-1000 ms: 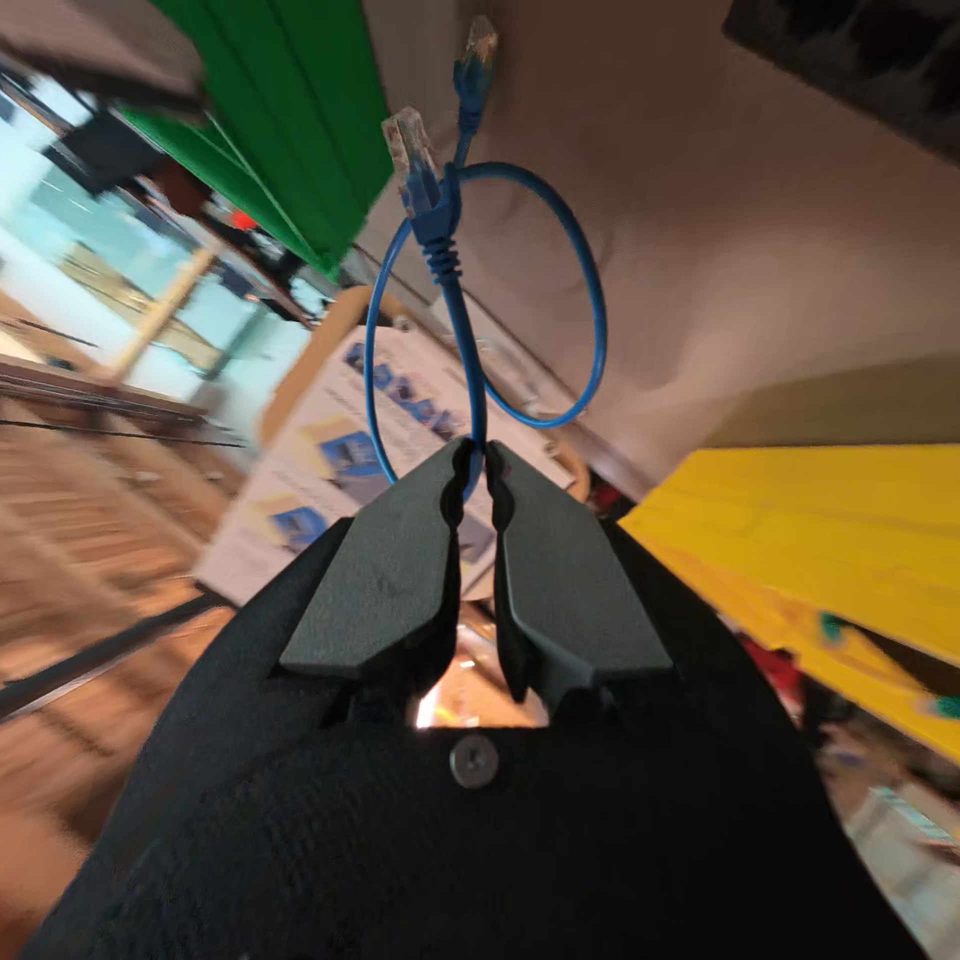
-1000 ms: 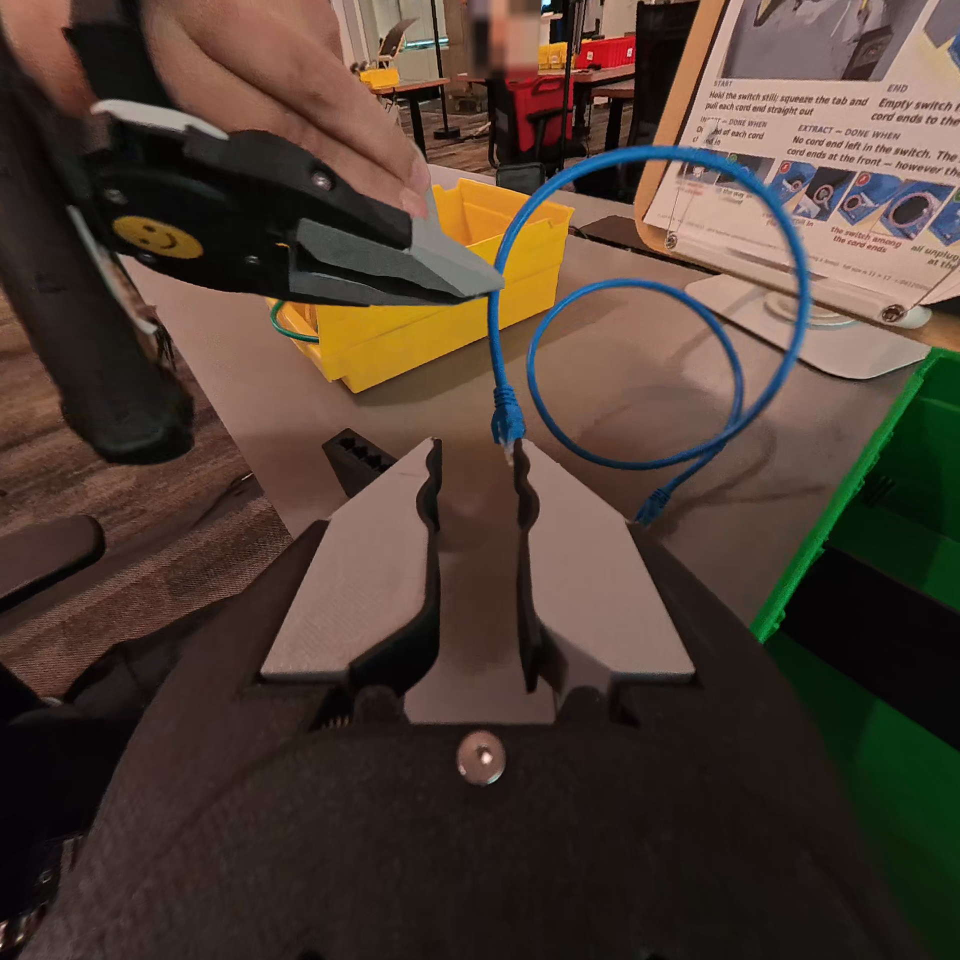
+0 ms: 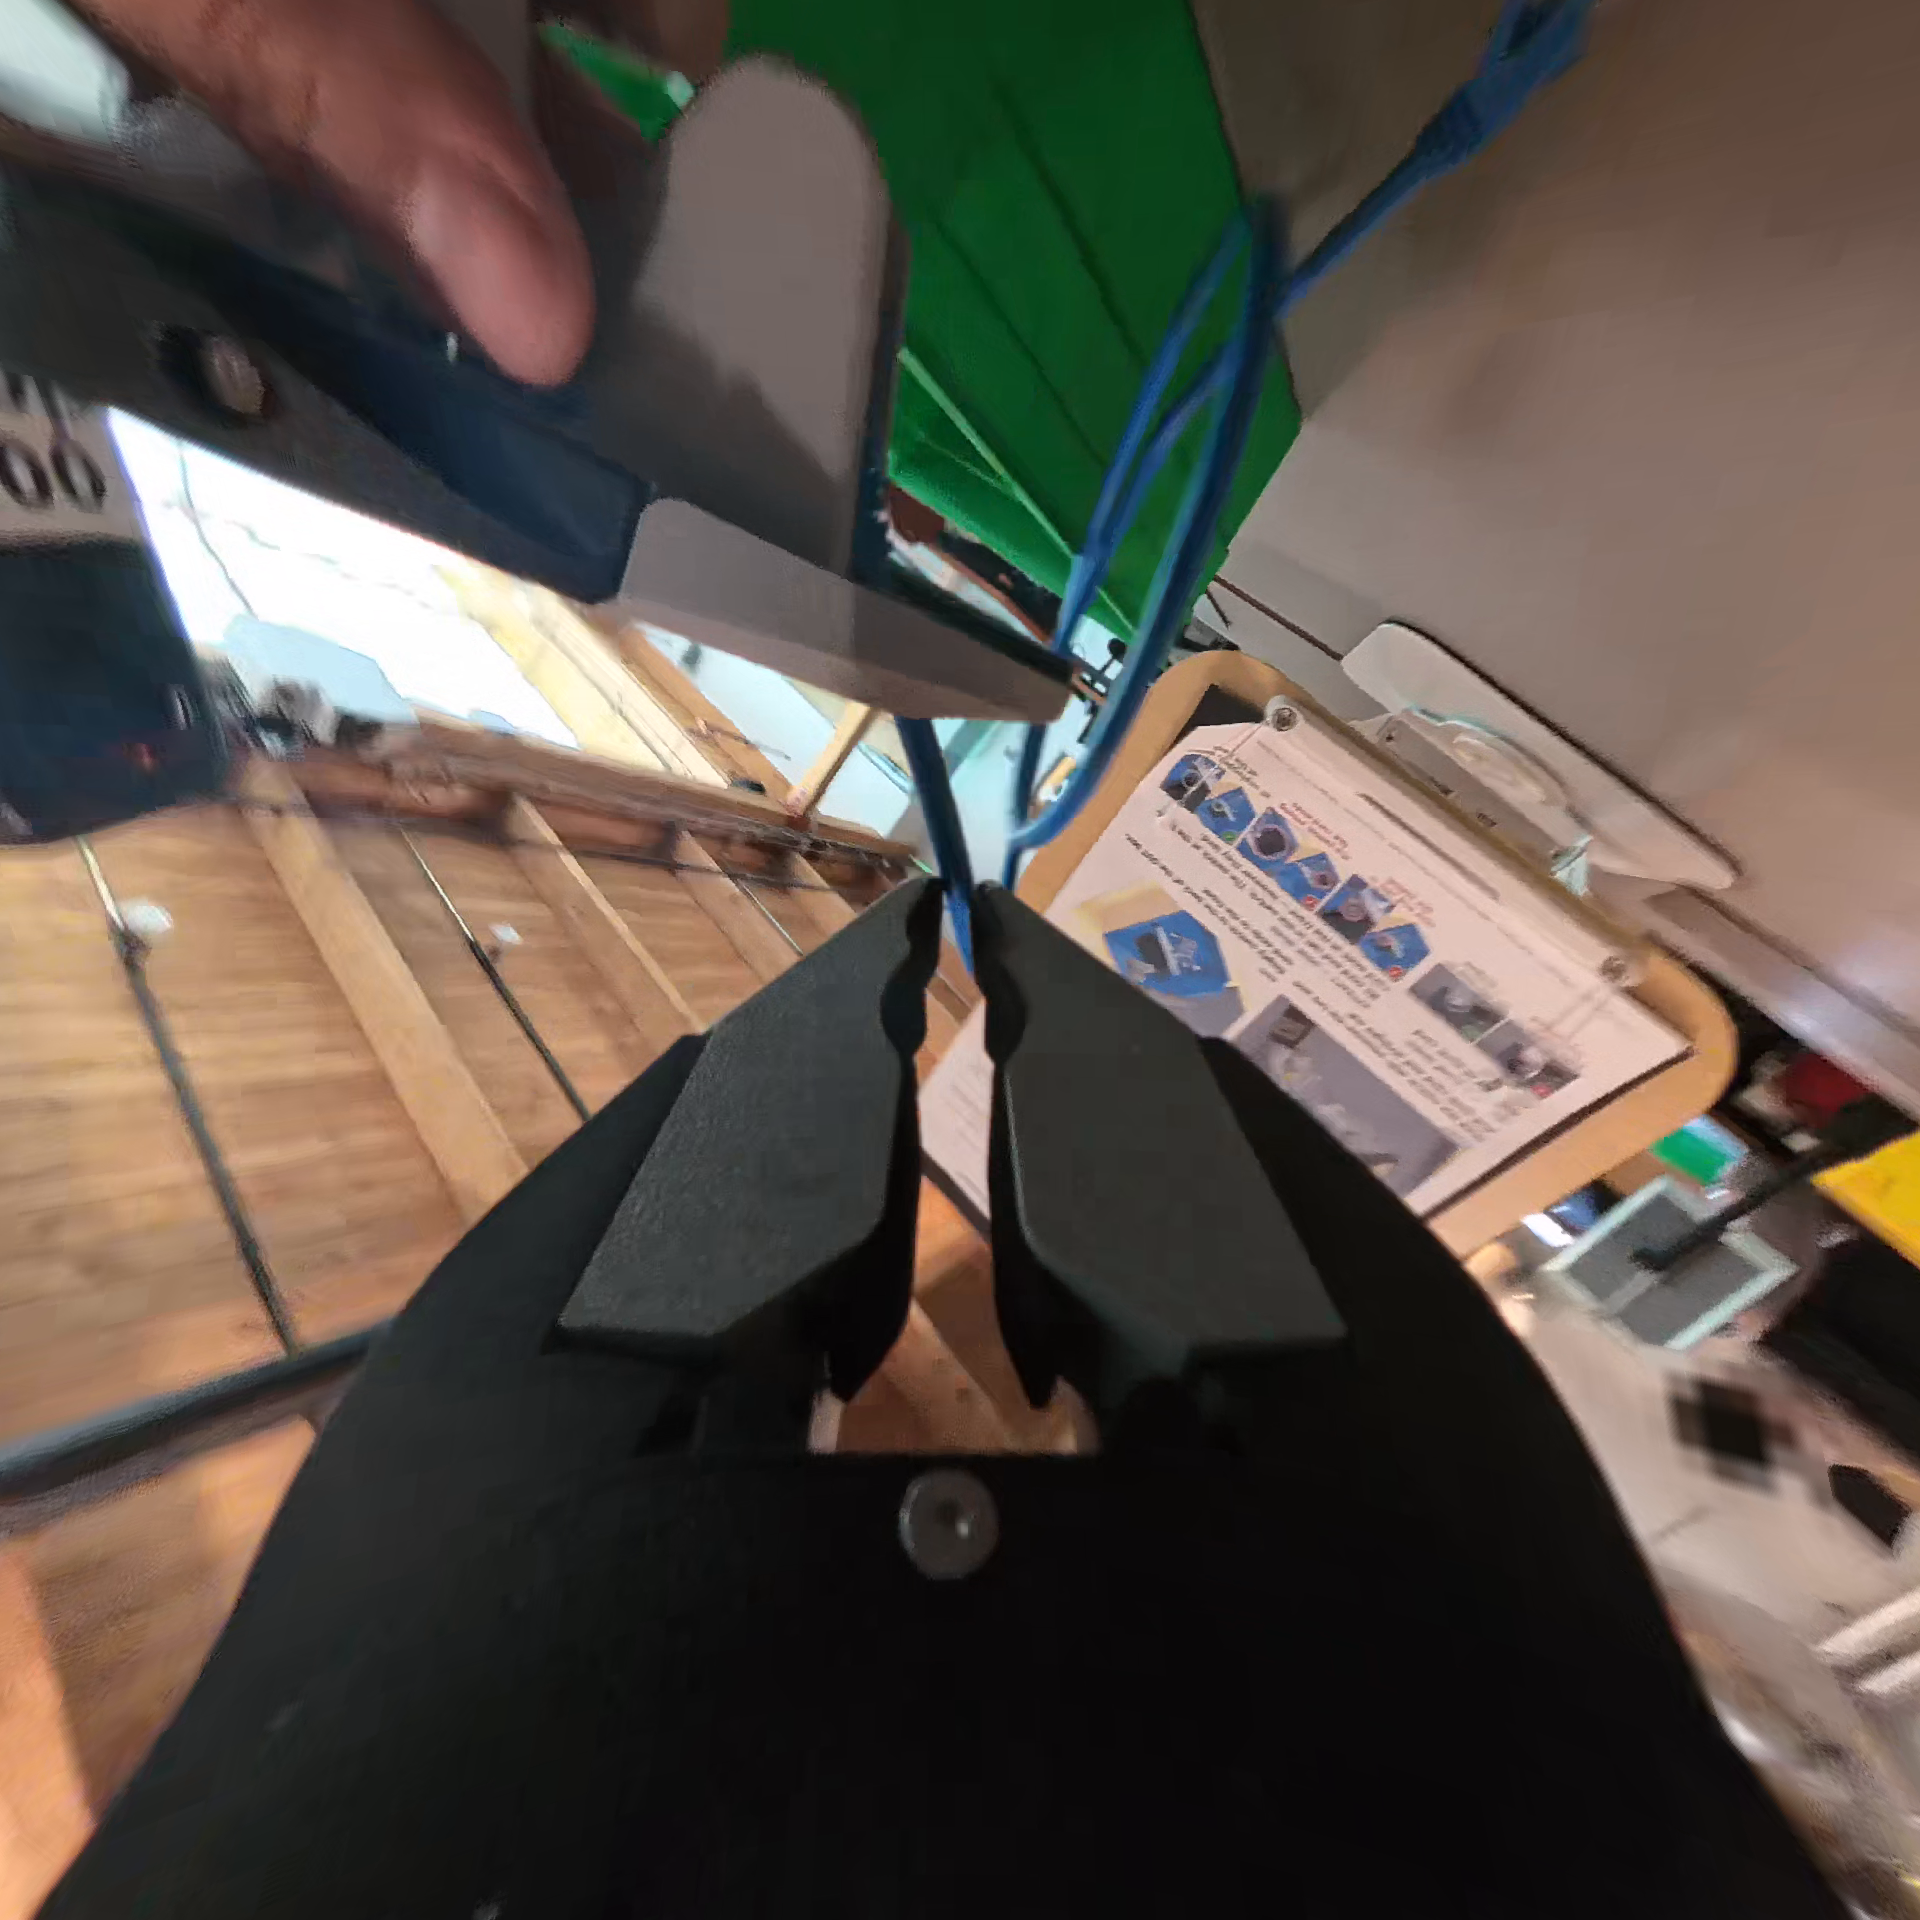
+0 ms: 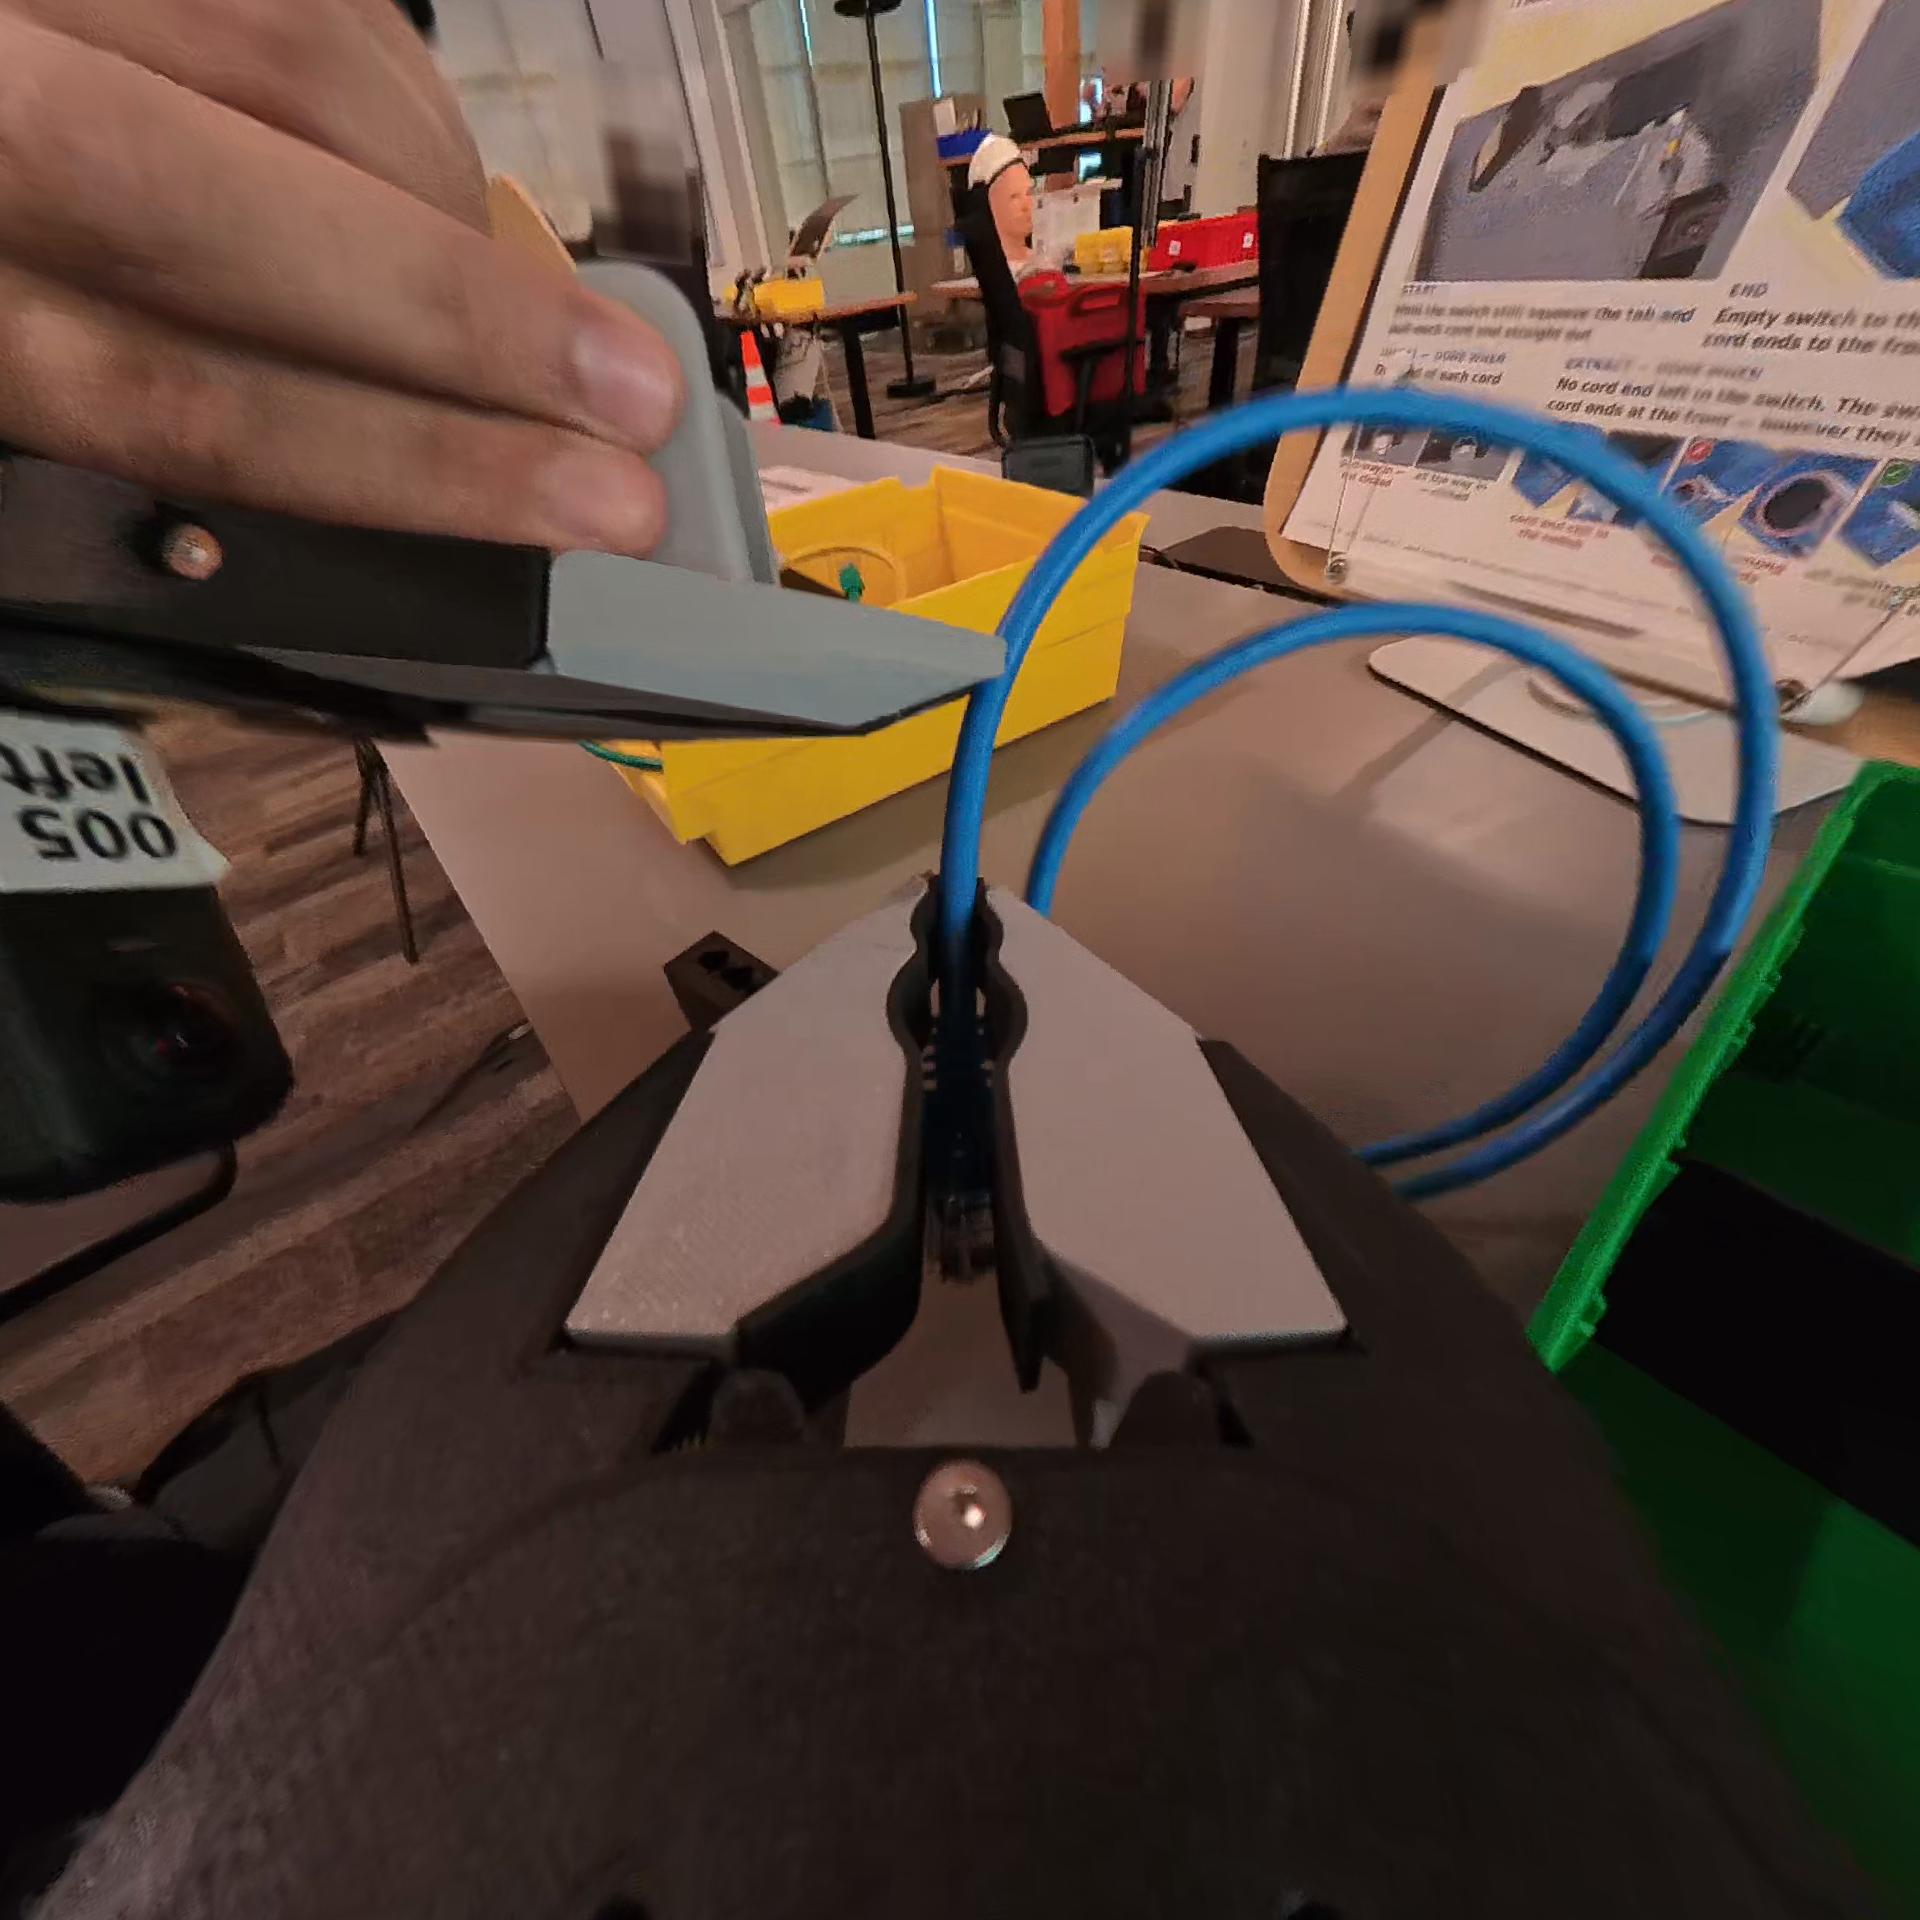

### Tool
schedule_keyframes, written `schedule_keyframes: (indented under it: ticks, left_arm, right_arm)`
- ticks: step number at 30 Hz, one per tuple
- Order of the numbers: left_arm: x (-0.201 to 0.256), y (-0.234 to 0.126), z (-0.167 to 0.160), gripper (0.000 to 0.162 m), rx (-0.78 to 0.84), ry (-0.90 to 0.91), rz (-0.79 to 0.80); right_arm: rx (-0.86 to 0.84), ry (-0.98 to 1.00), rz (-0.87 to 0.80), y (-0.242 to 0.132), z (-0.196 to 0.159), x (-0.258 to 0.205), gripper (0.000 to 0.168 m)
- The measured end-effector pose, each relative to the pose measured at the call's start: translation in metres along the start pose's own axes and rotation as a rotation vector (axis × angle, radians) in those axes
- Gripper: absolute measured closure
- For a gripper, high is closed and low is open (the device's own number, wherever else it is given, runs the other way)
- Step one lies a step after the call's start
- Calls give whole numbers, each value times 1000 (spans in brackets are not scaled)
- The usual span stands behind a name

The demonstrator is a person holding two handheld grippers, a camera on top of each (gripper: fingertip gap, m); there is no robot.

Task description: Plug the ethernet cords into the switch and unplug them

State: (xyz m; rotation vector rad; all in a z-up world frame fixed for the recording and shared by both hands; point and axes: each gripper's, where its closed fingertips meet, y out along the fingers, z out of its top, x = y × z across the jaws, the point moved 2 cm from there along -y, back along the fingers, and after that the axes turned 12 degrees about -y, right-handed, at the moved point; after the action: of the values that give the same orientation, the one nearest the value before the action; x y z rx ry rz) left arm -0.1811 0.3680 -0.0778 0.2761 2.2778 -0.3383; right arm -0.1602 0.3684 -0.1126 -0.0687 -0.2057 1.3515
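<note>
Grey matte tabletop carries a yellow plastic bin, a green ribbed bin at the right edge and an instruction board on a stand; a small black ported block, possibly the switch, sits near the table's front edge, apart from both tools.

Change since a second ago: the right gripper, then parted and empty with the plug dangling before it, is now closed on the blue ethernet cord; the ribbed boot and plug lie in the scalloped channel between its grey textured fingers. The left gripper remains pinched on the same cord's round, glossy jacket, farther along; two loose coils hang between and beyond the holds.

Judgement: a two-tool hold is established, so the plug end can now be controlled; insertion has not begun. The far connector hangs free above the table.
</note>
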Motion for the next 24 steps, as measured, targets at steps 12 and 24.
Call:
schedule_keyframes:
  ticks: [12, 24]
  left_arm:
    - [-6, -28, 33, 162, 211, -1645, -399]
    - [-80, -38, 34, 145, 584, -2201, -516]
  right_arm:
    - [548, 695, 312, -43, 46, 25, 168]
    - [798, 524, 493, -73, 89, -10, 168]
